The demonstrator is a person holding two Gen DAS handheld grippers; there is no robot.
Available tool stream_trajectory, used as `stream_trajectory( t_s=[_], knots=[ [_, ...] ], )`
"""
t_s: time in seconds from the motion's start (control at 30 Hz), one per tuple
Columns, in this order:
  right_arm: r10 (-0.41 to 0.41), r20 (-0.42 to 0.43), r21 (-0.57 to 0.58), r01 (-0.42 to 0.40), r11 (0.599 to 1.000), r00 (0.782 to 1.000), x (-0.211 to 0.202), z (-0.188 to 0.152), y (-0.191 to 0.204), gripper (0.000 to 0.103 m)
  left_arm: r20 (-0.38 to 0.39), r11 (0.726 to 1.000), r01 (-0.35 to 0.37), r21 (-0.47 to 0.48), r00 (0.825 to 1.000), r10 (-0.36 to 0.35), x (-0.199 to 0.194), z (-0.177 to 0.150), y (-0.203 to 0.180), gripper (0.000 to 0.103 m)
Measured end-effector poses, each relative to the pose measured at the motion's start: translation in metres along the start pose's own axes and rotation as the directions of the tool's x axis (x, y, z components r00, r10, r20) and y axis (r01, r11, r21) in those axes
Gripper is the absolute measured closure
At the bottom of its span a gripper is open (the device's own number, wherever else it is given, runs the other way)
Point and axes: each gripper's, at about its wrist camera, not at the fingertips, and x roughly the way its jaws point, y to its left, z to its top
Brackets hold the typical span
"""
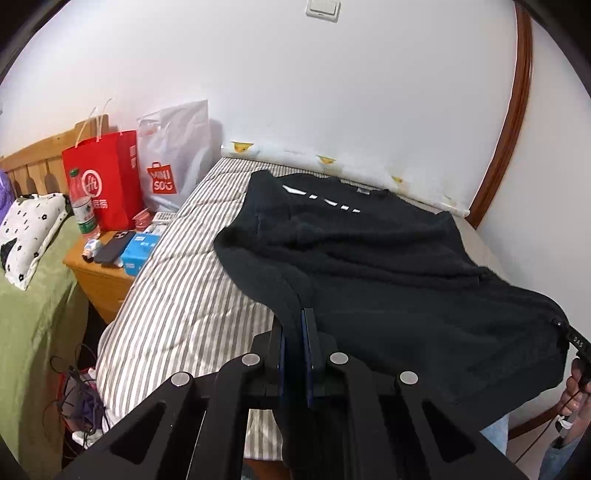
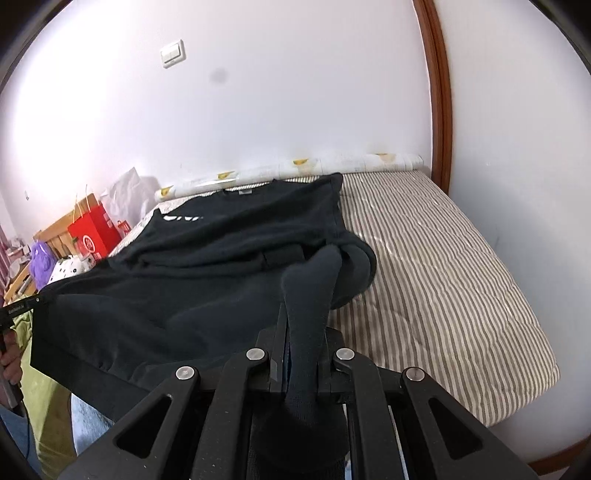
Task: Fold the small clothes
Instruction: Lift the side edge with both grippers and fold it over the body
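One black sweatshirt [image 1: 369, 258] spread across the striped mattress [image 1: 177, 295], neckline toward the wall, white lettering [image 1: 321, 199] on the chest. Two grippers, each clamped narrow on the near hem: left gripper [image 1: 295, 328] pinching one corner, right gripper [image 2: 303, 332] pinching the other, with a bunched fold of dark fabric rising between its fingers. Hem lifted off the mattress and stretched between the two. Beside the bed, one wooden nightstand [image 1: 99, 277] carrying two shopping bags: one red paper bag [image 1: 103, 177], one white Miniso bag [image 1: 173, 155]. Also one plastic bottle [image 1: 83, 206], one dark phone [image 1: 114, 245], one blue box [image 1: 140, 251]. One wall switch [image 1: 323, 9] above.
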Motion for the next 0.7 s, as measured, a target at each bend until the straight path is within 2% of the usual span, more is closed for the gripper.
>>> stream_trajectory(
  t_s=[0.1,0.47,0.7],
  knots=[
    [0.003,0.005,0.008,-0.003,1.000,1.000,0.007,0.015,0.002,0.095,0.006,1.000,0.021,0.004,1.000,-0.021,0.004,0.014,-0.001,0.095],
    [-0.019,0.002,-0.007,0.019,1.000,1.000,0.040,0.078,0.017,0.095,0.023,0.999,-0.014,0.035,1.000,0.013,0.036,0.081,-0.015,0.095],
    [-0.005,0.001,0.014,0.005,1.000,1.000,0.075,0.116,0.016,0.095,0.035,1.000,-0.025,0.015,0.999,0.024,0.065,0.112,-0.012,0.095]
  ],
)
